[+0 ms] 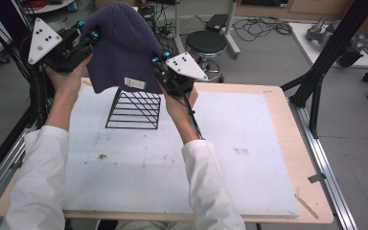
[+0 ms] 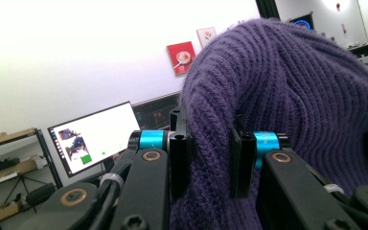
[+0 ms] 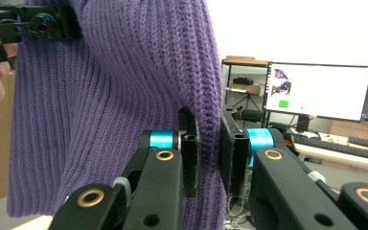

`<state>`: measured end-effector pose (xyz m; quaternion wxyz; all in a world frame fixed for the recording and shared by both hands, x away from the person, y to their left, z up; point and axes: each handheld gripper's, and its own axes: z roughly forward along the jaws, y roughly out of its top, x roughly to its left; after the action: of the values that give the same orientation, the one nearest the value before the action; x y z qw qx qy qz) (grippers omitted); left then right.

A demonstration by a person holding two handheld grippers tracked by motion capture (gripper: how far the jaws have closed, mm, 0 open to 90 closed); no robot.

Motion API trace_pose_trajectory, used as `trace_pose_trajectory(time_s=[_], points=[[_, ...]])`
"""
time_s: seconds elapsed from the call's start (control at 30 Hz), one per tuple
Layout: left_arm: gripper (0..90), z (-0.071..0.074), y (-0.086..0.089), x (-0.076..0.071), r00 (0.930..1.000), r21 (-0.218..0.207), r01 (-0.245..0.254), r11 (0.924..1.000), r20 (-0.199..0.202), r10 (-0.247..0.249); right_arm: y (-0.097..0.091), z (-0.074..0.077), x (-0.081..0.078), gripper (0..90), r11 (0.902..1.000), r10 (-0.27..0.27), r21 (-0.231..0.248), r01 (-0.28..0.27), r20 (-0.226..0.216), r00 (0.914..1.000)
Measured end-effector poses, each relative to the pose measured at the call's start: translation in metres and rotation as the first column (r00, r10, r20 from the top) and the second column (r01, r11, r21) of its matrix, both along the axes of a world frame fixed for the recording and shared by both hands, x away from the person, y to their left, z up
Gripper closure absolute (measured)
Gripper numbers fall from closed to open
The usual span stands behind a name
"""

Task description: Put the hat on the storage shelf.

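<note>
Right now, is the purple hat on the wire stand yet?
Not yet. Done: the left gripper and right gripper have each pinched a side of the purple hat. In hand: it hangs above the black wire stand. Left: lowering it on, then letting go.

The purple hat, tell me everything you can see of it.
The hat is a purple rib-knit beanie, soft and slack, with a small pale label near its lower edge. It hangs in the air above the black wire stand, held between the left gripper and the right gripper, each shut on a fold of its knit.
</note>
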<state>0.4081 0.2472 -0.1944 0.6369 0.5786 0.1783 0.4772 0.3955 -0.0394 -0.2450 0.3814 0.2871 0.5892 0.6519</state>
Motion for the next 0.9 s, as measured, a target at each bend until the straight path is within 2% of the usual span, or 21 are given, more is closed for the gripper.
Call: trace_pose_trajectory(time_s=[0.1, 0.27, 0.43, 0.53, 0.63, 0.9], points=[[75.2, 0.0, 0.001, 0.002, 1.0, 0.02, -0.002, 0.9998, -0.009, 0.002, -0.001, -0.002, 0.005, 81.6, 1.0, 0.001, 0.009, -0.001, -0.023, 0.9997], [75.2, -0.006, 0.0, 0.01, 0.9994, 0.035, -0.001, 0.9994, -0.034, 0.003, 0.001, -0.009, 0.014, 81.5, 1.0, -0.002, -0.005, 0.002, -0.057, 0.9983], [74.2, -0.015, -0.004, 0.018, 0.9984, 0.067, -0.011, 0.9977, -0.055, 0.014, 0.001, -0.014, 0.02, 80.9, 0.9987, -0.048, -0.024, 0.046, -0.091, 0.9947], [73.1, -0.02, -0.007, 0.023, 0.9968, 0.087, -0.028, 0.9958, -0.072, 0.034, 0.003, -0.018, 0.024, 80.5, 0.995, -0.087, -0.06, 0.08, -0.113, 0.9898], [73.4, -0.026, -0.008, 0.027, 0.9951, 0.097, -0.031, 0.9948, -0.09, 0.04, 0.009, -0.023, 0.027, 80.5, 0.9834, -0.137, -0.134, 0.122, -0.102, 0.9854], [73.6, -0.044, 0.001, 0.031, 0.9908, 0.063, -0.03, 0.9975, -0.13, 0.038, 0.015, -0.033, 0.029, 80.4, 0.9807, -0.128, -0.164, 0.106, -0.13, 0.9832]])
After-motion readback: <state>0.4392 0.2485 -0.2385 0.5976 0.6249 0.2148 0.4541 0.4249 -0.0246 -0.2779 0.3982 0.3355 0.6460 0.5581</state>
